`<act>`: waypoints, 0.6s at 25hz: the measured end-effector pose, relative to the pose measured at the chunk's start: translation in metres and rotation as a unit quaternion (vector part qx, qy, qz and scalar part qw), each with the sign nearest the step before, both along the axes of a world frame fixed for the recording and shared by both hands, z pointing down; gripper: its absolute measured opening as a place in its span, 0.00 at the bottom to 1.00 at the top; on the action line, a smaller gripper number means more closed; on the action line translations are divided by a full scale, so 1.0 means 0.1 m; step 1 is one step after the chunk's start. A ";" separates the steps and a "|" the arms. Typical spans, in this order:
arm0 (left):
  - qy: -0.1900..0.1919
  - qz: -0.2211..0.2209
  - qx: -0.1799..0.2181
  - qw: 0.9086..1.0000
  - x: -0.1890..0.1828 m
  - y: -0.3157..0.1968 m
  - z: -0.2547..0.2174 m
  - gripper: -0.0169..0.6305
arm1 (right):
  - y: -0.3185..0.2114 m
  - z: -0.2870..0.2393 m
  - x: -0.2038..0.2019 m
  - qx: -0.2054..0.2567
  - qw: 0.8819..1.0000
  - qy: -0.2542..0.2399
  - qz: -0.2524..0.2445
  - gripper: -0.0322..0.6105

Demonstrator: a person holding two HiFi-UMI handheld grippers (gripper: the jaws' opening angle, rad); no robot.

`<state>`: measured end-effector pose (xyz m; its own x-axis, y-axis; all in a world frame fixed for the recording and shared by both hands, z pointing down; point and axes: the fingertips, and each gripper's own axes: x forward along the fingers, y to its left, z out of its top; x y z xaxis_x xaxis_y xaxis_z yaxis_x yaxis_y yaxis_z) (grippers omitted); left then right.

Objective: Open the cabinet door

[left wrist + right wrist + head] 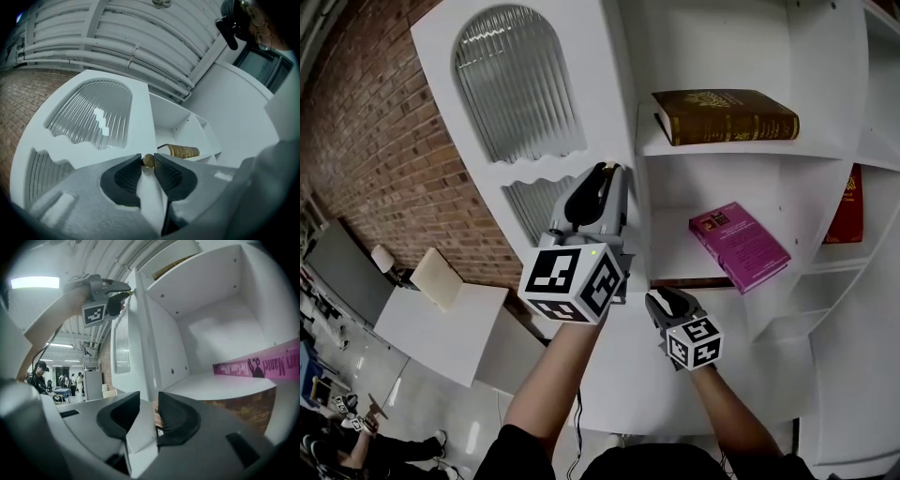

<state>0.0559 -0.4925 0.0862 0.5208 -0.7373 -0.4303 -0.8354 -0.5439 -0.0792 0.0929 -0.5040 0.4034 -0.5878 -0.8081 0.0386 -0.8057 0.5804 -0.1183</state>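
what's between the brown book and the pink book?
Head view: only the white shelf board that the brown book lies on, then bare shelf space above the pink book.

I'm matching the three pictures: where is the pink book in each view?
Head view: the pink paperback book lies on a white shelf, right of centre.
Left gripper view: not in it.
Right gripper view: the book sits at the right edge.
Shared landmark: the white cabinet door with ribbed glass.

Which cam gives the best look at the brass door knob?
Left gripper view: the knob sits centred between the left tool's pads, both pressed on it. Head view: the tool body hides it. Right gripper view: only that tool at the cabinet door's edge, far off; knob not discernible.
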 end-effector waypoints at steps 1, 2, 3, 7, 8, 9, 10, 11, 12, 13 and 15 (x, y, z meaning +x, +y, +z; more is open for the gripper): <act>0.000 -0.001 -0.001 1.000 0.00 0.00 0.00 0.17 | -0.03 0.01 -0.02 0.000 1.000 0.002 -0.004 0.21; 0.000 -0.001 -0.001 1.000 -0.01 0.00 0.00 0.17 | -0.06 0.03 -0.05 0.001 1.000 0.007 -0.007 0.21; 0.001 -0.002 -0.002 1.000 -0.01 0.00 0.00 0.17 | -0.08 0.05 -0.07 0.002 1.000 0.013 -0.010 0.21; 0.002 -0.001 -0.008 1.000 0.00 0.00 0.01 0.17 | -0.17 0.14 -0.09 -0.005 1.000 0.020 -0.015 0.21; 0.002 -0.001 -0.009 1.000 0.00 0.00 0.01 0.17 | -0.18 0.14 -0.10 -0.006 1.000 0.019 -0.019 0.21; 0.002 -0.002 -0.010 1.000 0.00 0.00 0.01 0.17 | -0.18 0.13 -0.12 -0.006 1.000 0.019 -0.023 0.21; 0.003 -0.002 -0.011 1.000 0.00 0.00 0.01 0.17 | -0.18 0.12 -0.13 -0.006 0.999 0.021 -0.026 0.21; 0.004 -0.002 -0.011 1.000 0.00 0.00 0.01 0.17 | -0.19 0.12 -0.13 -0.006 0.999 0.022 -0.029 0.21; 0.006 -0.002 -0.012 1.000 -0.01 0.00 0.01 0.17 | -0.19 0.12 -0.14 -0.006 0.999 0.023 -0.030 0.21; 0.007 -0.001 -0.013 1.000 -0.01 0.00 0.00 0.17 | -0.19 0.12 -0.14 -0.006 0.999 0.026 -0.031 0.21; 0.008 0.000 -0.012 1.000 0.00 0.00 -0.01 0.17 | -0.20 0.10 -0.13 0.000 0.999 0.036 -0.032 0.21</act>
<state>0.0555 -0.4927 0.0854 0.5138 -0.7475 -0.4210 -0.8369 -0.5447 -0.0541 0.0797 -0.5240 0.4132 -0.6347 -0.7684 0.0818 -0.7727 0.6318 -0.0615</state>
